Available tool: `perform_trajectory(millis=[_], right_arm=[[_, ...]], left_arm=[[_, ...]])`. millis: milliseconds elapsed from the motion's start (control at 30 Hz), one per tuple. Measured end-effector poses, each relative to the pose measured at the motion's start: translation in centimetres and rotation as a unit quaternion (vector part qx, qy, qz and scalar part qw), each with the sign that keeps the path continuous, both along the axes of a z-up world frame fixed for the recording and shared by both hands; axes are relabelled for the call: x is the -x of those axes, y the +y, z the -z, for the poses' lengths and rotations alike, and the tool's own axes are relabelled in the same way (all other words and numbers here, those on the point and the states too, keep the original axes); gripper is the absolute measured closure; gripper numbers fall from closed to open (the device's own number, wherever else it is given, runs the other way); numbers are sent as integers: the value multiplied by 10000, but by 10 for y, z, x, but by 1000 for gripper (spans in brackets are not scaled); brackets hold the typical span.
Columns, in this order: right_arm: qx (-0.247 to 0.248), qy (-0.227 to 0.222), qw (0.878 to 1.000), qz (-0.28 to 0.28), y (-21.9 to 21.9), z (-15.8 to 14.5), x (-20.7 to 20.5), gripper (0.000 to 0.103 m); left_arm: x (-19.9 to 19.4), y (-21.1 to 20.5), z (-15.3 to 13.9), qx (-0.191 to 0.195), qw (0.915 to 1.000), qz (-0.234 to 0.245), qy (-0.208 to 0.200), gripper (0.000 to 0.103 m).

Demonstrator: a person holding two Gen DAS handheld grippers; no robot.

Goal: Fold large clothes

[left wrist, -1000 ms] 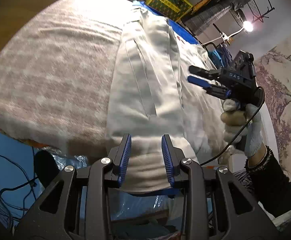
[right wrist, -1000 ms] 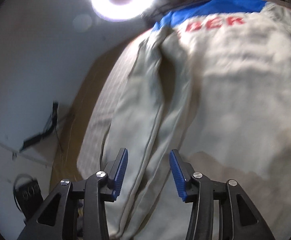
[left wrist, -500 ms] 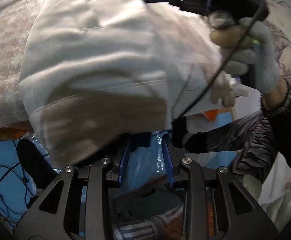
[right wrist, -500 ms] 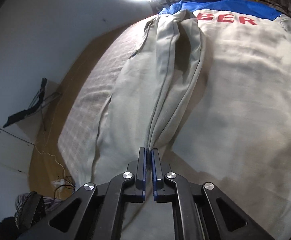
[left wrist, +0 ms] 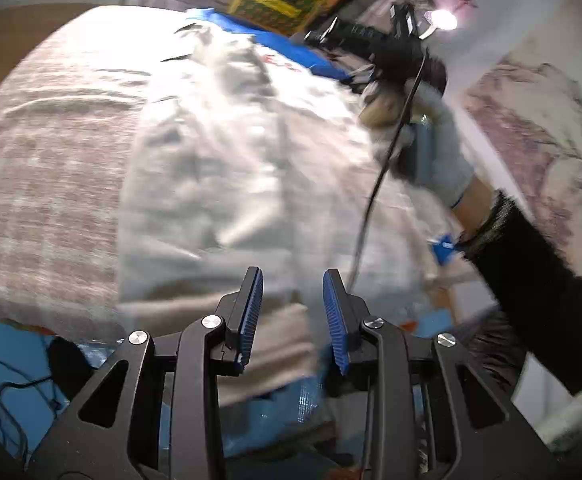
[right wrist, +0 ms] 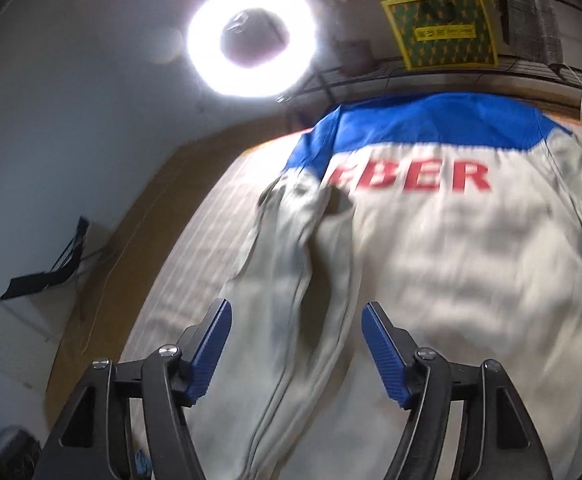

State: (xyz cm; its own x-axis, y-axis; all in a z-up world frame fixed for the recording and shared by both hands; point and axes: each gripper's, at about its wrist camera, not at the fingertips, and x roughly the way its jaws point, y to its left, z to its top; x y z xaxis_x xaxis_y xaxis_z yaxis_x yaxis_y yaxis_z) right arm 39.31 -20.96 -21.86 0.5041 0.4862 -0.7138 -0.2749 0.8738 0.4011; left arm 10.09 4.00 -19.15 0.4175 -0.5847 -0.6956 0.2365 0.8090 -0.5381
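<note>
Lying back-up on bed (left wrist: 43,168), pale jacket (right wrist: 451,280) with blue yoke and red lettering; near sleeve (right wrist: 291,300) laid lengthwise along body. Judged early stage: one sleeve in, far sleeve and body folds left. Right gripper (right wrist: 297,350) jaws just been opening, spread, nothing between them. Left gripper (left wrist: 293,316) part-spread over hem, fabric below, no pinch visible. Containers: none seen clearly; yellow-green box (right wrist: 441,30) at far wall, contents unknown.
</note>
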Motion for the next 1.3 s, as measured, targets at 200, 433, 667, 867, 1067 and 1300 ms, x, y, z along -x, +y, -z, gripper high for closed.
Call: perform_trajectory(millis=[200,433,667,867,1067,1300], right_arm=[[-35,182,9996,213,10,19,-59,26],[-268,578,9980,34,25,46,-90,89],[1215,23,9926,16,35,38,-89,103],[560,210,9978,269,17,51,-95,98],[329,-462,9984,-20,36,20,-78,79],[1342,-420,9885,-551,82,48,-79,81]], left_arm=[[-10,-16,28,-277,9989,59,365,73],[-18,-25,31,-364,9984,124,417,73],[-16,-35,45,-361,9967,228,685,73],[-13,-39,47,-482,9965,267,626,73],[-12,-42,46,-528,9964,309,588,73],[-10,-48,47,-575,9966,323,502,73]])
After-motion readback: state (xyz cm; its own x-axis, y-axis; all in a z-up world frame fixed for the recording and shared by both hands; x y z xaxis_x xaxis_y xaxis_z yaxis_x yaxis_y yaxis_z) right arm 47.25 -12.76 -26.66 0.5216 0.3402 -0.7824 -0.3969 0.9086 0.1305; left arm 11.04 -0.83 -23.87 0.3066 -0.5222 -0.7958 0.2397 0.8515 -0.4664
